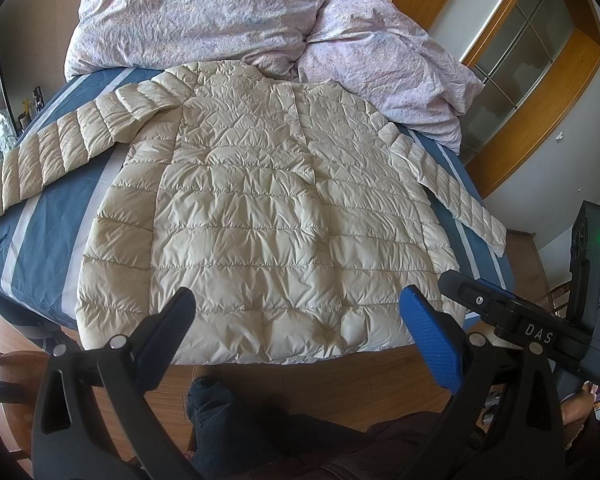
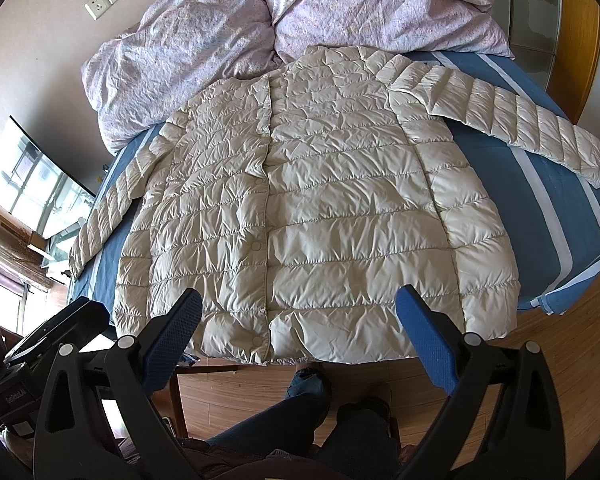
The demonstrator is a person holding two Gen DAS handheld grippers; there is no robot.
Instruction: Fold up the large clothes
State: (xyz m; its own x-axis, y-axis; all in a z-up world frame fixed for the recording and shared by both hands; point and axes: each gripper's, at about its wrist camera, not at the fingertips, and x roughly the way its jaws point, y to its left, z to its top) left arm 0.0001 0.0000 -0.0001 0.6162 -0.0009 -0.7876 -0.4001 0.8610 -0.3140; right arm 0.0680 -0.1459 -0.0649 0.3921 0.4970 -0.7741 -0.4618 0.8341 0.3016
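Grippers: two (image 1: 300, 320) (image 2: 300, 320); one jacket (image 1: 268, 208).

Jacket hem (image 1: 260, 344): middle part hidden behind the left gripper's fingers (image 1: 430, 336).
Sleeve (image 1: 40, 160): cuff cut off by the left edge.
Quilt (image 2: 340, 4): top cut off by the frame.
Person's legs (image 2: 284, 420): feet partly hidden, possibly in dark socks.
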